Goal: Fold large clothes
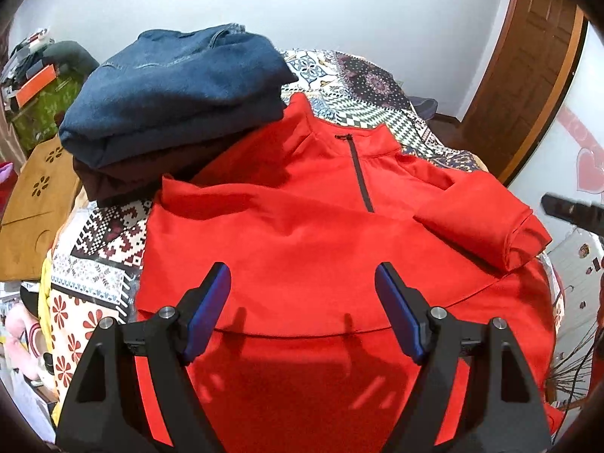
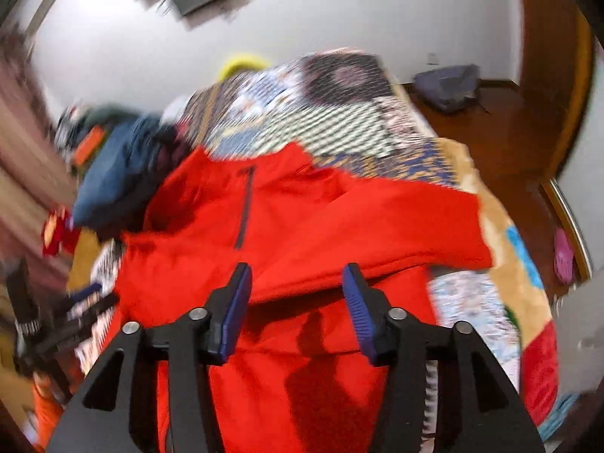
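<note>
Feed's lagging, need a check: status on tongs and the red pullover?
Left tongs open, empty. Right tongs open, empty. Red pullover flat, one sleeve folded in. Folded stack overlaps its shoulder.

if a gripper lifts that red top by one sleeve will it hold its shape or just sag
Likely sag: the red top lies limp on the bedspread, with soft creases. Its folded sleeve would probably unfold, since nothing pins it. The fabric looks smooth and thin, so it may slide easily when pushed, and probably feels light for its size.
</note>
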The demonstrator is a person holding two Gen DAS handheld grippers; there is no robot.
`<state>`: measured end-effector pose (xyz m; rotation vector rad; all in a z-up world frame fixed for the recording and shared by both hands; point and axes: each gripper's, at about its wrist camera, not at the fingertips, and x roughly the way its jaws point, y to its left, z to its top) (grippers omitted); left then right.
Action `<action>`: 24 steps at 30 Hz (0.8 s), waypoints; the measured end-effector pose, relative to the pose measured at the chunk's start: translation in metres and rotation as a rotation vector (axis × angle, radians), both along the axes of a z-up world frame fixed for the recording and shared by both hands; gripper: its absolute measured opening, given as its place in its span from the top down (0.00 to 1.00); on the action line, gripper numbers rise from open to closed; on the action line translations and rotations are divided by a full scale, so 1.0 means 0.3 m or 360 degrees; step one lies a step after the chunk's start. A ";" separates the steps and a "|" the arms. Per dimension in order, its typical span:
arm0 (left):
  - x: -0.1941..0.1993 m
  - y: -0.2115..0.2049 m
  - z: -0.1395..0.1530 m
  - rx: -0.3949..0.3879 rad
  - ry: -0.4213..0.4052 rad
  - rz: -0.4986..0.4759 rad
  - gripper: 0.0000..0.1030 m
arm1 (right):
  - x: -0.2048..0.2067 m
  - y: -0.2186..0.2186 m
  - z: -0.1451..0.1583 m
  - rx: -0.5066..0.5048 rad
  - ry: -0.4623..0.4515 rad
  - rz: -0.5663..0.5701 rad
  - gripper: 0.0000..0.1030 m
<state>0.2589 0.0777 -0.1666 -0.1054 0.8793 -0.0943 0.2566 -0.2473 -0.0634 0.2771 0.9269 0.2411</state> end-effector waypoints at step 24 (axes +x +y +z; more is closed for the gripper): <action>0.056 -0.027 -0.055 0.0020 0.0055 -0.0007 0.24 | 0.217 -0.225 -0.259 0.0444 0.0343 -0.0443 0.91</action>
